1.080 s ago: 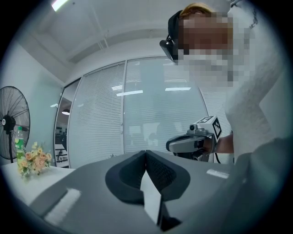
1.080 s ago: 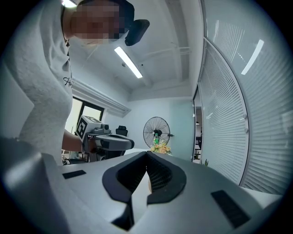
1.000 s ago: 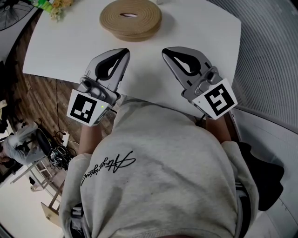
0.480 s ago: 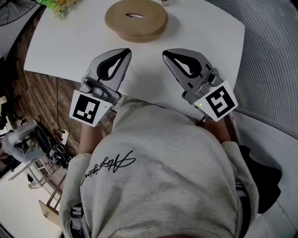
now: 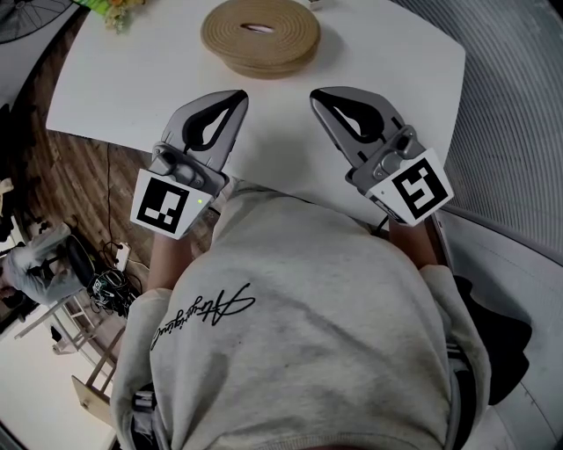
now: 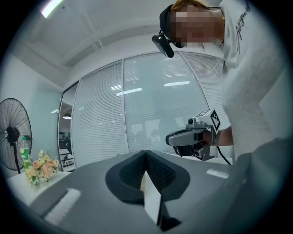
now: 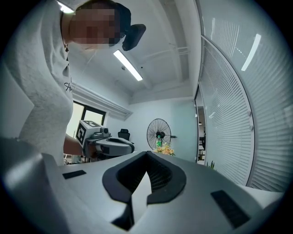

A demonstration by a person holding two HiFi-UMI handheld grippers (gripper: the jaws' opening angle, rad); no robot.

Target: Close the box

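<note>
A round tan woven box with a slit in its top lies at the far side of the white table. My left gripper and right gripper hover side by side above the near half of the table. Their tips point towards the box and stay well short of it. Both are shut with nothing between the jaws, as the left gripper view and the right gripper view show. Each gripper view shows the other gripper: the right gripper and the left gripper. Neither gripper view shows the box.
A small bunch of flowers lies at the table's far left corner, with a standing fan behind it. A glass wall with blinds runs along the right. The table's near edge meets my body; wooden floor lies to the left.
Both grippers keep their place and stay shut. Only the head camera has shifted a little, so the box sits slightly further right in the picture.
</note>
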